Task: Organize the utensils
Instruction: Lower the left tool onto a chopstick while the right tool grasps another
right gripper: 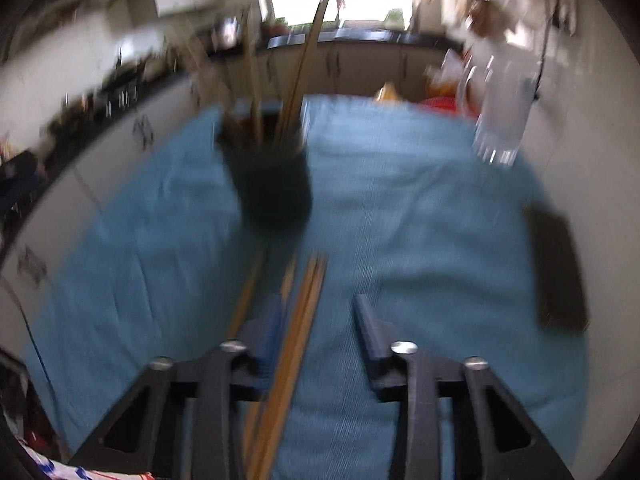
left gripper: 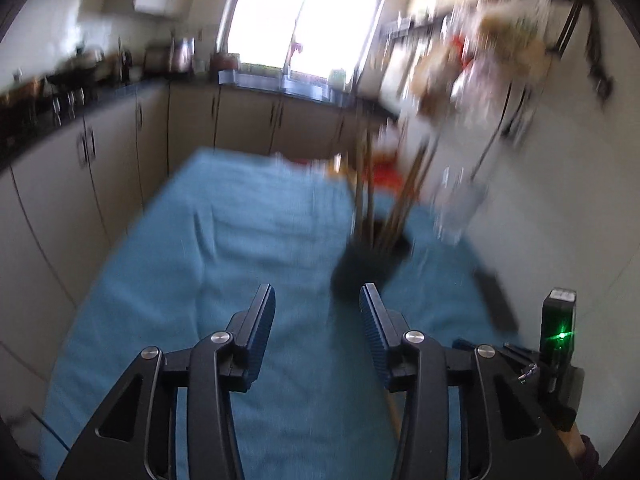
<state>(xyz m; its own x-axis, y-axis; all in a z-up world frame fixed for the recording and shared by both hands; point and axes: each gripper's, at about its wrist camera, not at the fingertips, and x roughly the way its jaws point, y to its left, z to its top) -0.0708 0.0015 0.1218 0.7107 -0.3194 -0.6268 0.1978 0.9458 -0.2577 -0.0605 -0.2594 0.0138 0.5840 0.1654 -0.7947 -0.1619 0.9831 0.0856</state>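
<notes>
Bright kitchen window (left gripper: 304,12), beige cabinets (left gripper: 248,120)

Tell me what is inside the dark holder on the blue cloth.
The dark holder has several long wooden sticks standing in it, leaning apart, likely chopsticks. Its dark wall hides their lower ends and anything else inside; blur prevents counting.

Table under creased blue cloth (right gripper: 400,208). On cloth: dark holder (right gripper: 276,188) packed with upright wooden sticks; loose wooden chopsticks (right gripper: 298,320) lying near edge; flat black object (right gripper: 556,268) at right; blurred clear container (right gripper: 502,120) beyond.

sticks (right gripper: 296,88) in holder (right gripper: 276,184), loose sticks (right gripper: 298,320) before it on cloth (right gripper: 420,220)
</notes>
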